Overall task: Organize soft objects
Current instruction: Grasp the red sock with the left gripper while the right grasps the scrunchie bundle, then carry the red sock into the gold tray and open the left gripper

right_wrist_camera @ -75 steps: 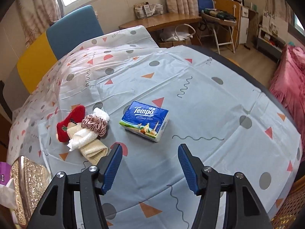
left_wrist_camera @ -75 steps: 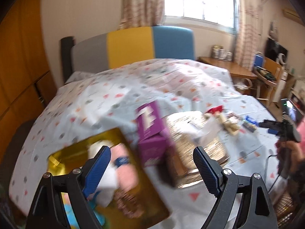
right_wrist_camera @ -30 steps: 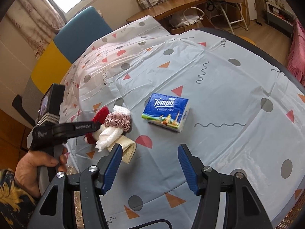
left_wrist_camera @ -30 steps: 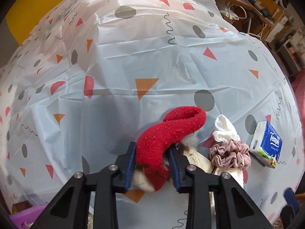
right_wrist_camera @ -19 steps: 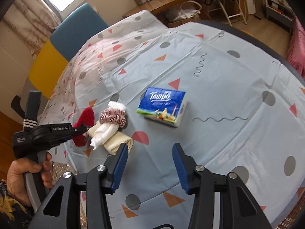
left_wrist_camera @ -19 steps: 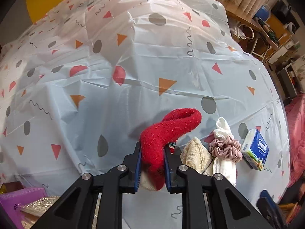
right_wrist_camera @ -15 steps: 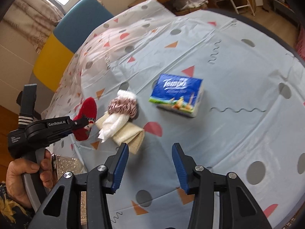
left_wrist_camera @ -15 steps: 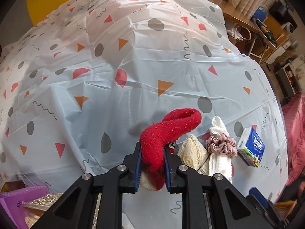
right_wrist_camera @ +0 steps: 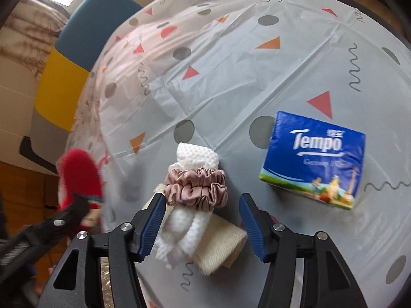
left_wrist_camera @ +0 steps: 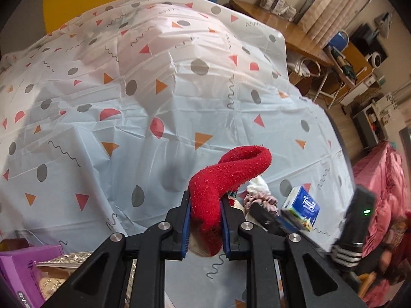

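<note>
My left claw point(left_wrist_camera: 205, 220) clamps the red sock point(left_wrist_camera: 226, 177) clear of the bed point(left_wrist_camera: 179, 89), ready for sorting. My right claw point(right_wrist_camera: 200, 220) is opening, empty, over the scrunchie point(right_wrist_camera: 196, 188) and white cloth point(right_wrist_camera: 185, 233).

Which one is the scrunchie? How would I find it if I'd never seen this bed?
Look on the bed's plastic cover with its triangles and dots, to the left of the blue Tempo tissue pack. There a rolled white cloth lies on a folded cream cloth. The scrunchie is the shiny, ruffled, dusty-pink band wrapped around that white roll, the only glossy thing there.
</note>
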A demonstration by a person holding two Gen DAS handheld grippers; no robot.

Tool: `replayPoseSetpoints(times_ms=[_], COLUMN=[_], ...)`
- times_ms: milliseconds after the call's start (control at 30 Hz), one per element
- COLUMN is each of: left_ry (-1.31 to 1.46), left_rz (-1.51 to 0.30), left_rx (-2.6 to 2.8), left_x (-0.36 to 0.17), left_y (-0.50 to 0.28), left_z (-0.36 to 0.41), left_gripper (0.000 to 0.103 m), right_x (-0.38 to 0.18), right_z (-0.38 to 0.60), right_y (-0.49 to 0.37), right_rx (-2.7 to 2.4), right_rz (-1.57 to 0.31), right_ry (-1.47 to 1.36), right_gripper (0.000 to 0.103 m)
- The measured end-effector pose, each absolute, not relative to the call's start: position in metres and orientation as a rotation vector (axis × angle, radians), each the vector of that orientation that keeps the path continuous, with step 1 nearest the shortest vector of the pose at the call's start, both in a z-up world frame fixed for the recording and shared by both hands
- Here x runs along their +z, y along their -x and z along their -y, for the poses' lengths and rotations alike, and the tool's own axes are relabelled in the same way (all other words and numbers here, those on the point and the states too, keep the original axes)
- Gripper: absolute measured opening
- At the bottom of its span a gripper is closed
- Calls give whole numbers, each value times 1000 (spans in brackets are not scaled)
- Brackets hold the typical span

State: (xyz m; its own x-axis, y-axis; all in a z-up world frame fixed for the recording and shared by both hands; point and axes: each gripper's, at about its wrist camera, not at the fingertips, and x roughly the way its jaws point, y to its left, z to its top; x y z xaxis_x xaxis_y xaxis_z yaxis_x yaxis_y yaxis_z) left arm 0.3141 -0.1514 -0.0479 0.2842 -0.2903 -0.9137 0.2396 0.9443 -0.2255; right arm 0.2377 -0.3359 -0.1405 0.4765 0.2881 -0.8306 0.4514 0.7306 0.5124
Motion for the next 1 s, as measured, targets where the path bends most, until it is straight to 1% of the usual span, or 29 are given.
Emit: replayPoseSetpoints(times_ms=[33,67,100,133,200,500,600,733,933,1000], left_ry=[56,63,67,74,96,187,219,264,295,298], left_rz=[-1224,-1218,-1215,-1213,-1213,-1205,-1196,-1178,-1140,-1120], left_rx=[-353,-354,-354,-353,-365,-404,-404,-379,-322,-299], left_x=[-44,-40,-38,-35,-32,-16,-8,0,14,20], left_y=[-315,-316,-317,-317,-315,-300,-295,-293,-290,-287], left_z=[149,146,145,143,140,130,122,105,67,51], left_gripper=[20,20,20,20,20,20,20,20,20,20], right_x=[-143,-143,-142,-142,-140,-88,-81,-90,-132,-133], right_z=[332,329,326,323,322,313,303,281,253,250], right_y=[-241,-242,-242,-243,-240,-197,-177,-152,-139,-138], right_rx=[-108,-110,-111,-96,-86,-42,-12,58,69,69], right_rz=[-1104,-1099,-1097,-1105,-1111,-1017,-1026,-1080,-1214,-1200], right_ry=[-761,-728,-696,-683,-656,-449,-377,-296,-177,-136], right_gripper=[60,58,43,37,35,33,34,33,34,34])
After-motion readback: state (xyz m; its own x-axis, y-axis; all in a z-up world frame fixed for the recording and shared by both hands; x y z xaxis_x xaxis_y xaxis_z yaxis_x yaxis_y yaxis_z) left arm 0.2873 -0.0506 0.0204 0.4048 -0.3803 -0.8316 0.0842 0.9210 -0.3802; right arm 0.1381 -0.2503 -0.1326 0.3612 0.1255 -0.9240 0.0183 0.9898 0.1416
